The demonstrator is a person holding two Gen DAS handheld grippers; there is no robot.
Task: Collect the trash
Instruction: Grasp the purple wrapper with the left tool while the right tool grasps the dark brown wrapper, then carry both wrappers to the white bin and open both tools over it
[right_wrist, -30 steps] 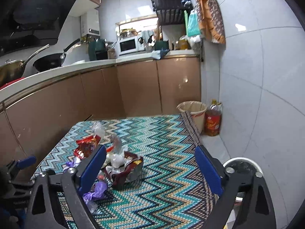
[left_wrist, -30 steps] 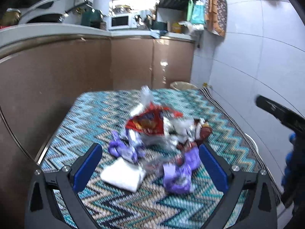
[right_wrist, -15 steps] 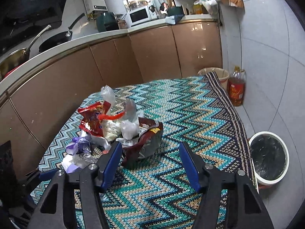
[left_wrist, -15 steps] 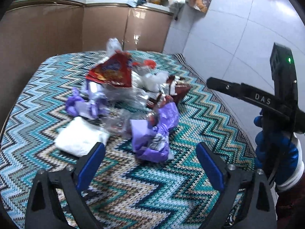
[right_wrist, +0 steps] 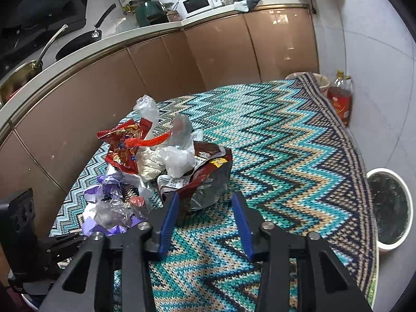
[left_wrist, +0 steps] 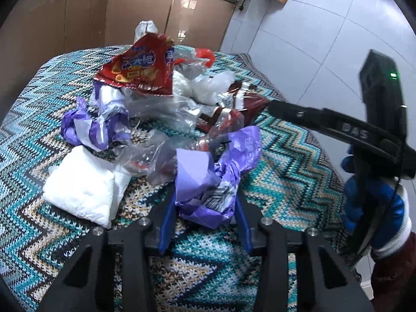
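Observation:
A heap of trash lies on the zigzag-patterned table [left_wrist: 286, 182]: a red snack bag [left_wrist: 140, 70], clear plastic, a crumpled purple bag [left_wrist: 85, 127], a folded white tissue [left_wrist: 83, 187]. My left gripper [left_wrist: 205, 195] is closing, and its blue pads touch both sides of a purple wrapper [left_wrist: 202, 179] at the heap's near edge. My right gripper [right_wrist: 205, 197] is also closing. A dark red foil bag [right_wrist: 205, 182] reaches partly between its fingers. The left pad meets the bag, but the right pad stands clear of it. A blue-gloved hand [left_wrist: 374, 202] carries the right gripper.
A white bin with a black liner [right_wrist: 390, 208] stands on the floor off the table's right edge. A red oil bottle [right_wrist: 340, 101] and a beige bucket [right_wrist: 321, 80] sit by the far corner. Brown cabinets [right_wrist: 221, 49] run behind.
Both grippers dropped and tilted down toward the heap while their jaws narrowed. The left jaws came in around the purple wrapper, the right jaws onto the foil bag.

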